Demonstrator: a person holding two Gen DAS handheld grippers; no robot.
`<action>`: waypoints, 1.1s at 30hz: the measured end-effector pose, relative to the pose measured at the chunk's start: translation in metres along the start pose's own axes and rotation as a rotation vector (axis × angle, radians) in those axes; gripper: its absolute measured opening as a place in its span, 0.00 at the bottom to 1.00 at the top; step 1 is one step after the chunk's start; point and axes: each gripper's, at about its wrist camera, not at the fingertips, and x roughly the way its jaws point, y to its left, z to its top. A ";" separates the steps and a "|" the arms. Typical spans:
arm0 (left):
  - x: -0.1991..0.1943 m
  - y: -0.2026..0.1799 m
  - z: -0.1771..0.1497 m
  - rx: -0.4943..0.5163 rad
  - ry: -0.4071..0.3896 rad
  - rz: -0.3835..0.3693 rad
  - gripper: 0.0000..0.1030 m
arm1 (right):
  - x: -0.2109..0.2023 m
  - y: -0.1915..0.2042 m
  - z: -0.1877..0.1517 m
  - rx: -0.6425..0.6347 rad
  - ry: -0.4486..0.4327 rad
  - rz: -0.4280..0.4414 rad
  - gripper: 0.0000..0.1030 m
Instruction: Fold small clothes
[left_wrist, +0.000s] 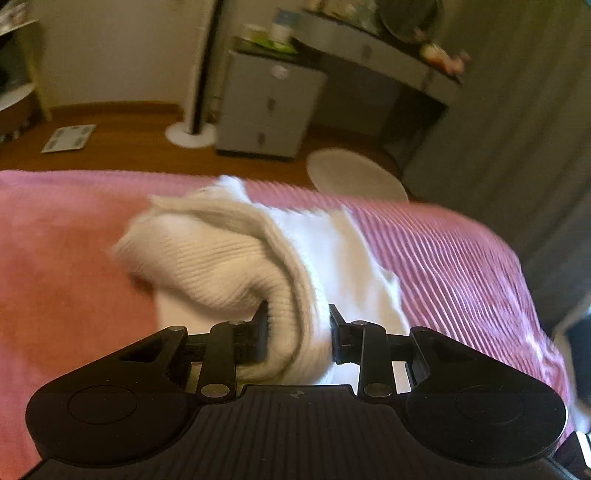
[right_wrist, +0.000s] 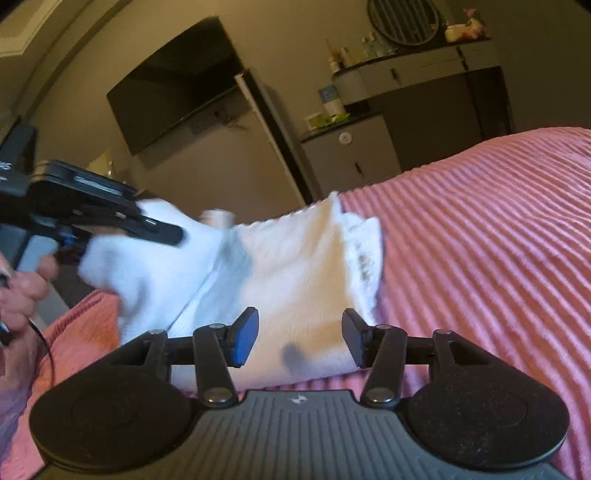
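L gripper (left_wrist: 297, 332): clamped on a bunched fold of the white garment (left_wrist: 236, 254), lifted off the pink bedspread (left_wrist: 461, 266).
R gripper (right_wrist: 299, 338): jaws apart, nothing betw them, hovering just above garment's near edge.
Garment loc: mid-bed; right part lies flat, left part raised.
Progress: fold under way, prob. early; lifted part not yet laid over, no neat stack visible.

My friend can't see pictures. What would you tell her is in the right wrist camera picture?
A white sock lies on a pink ribbed blanket, and the left gripper lifts its far end. The right gripper hovers open over the near end, holding nothing. Behind are a dark TV and a grey cabinet.
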 end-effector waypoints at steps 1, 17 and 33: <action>0.011 -0.011 -0.004 0.015 0.017 0.002 0.33 | 0.002 -0.006 0.001 0.019 0.004 0.008 0.48; -0.045 -0.036 -0.059 0.143 -0.082 0.006 0.72 | 0.004 -0.016 -0.002 0.052 0.029 0.034 0.48; -0.016 0.086 -0.091 -0.217 -0.065 0.132 0.65 | 0.096 0.053 0.084 -0.087 0.227 0.151 0.84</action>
